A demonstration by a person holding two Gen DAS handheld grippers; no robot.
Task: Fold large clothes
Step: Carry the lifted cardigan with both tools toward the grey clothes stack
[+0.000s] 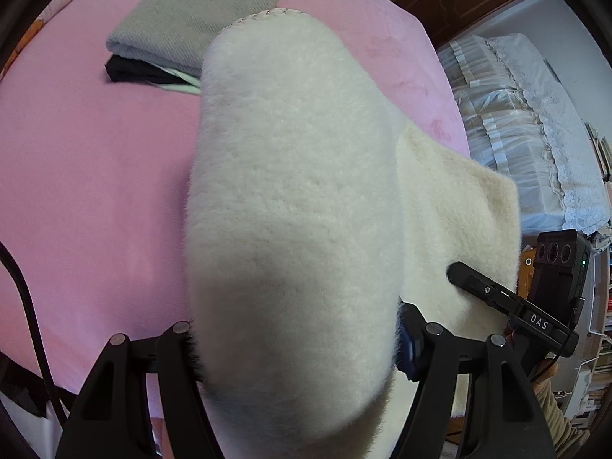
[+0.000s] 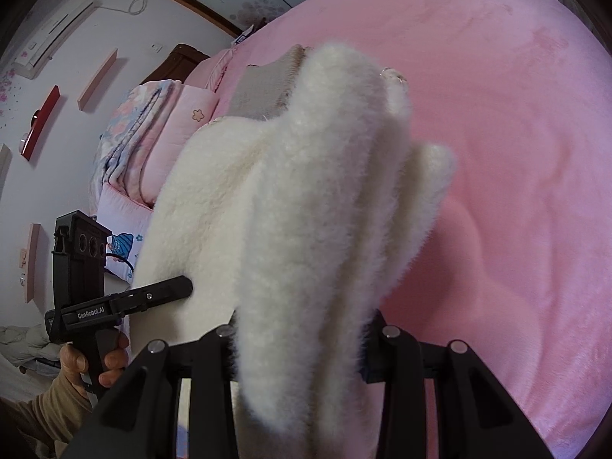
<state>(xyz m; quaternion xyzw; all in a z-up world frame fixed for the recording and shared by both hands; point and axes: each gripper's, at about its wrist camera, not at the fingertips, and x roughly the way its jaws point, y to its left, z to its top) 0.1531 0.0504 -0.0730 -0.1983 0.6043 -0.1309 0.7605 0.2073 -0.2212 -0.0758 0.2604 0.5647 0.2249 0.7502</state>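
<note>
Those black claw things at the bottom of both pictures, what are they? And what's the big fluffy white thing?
They are grippers: two-fingered pinchers that a person holds, one in each hand. Each carries a camera looking along its fingers, so you get one picture per hand. The left gripper and the right gripper each pinch a bunch of the fluffy white garment, holding it above the pink bed. In the right one's picture you see the left gripper from the side, with the person's hand around its handle. Farther back on the bed sits a pile of folded clothes, grey on top.
</note>
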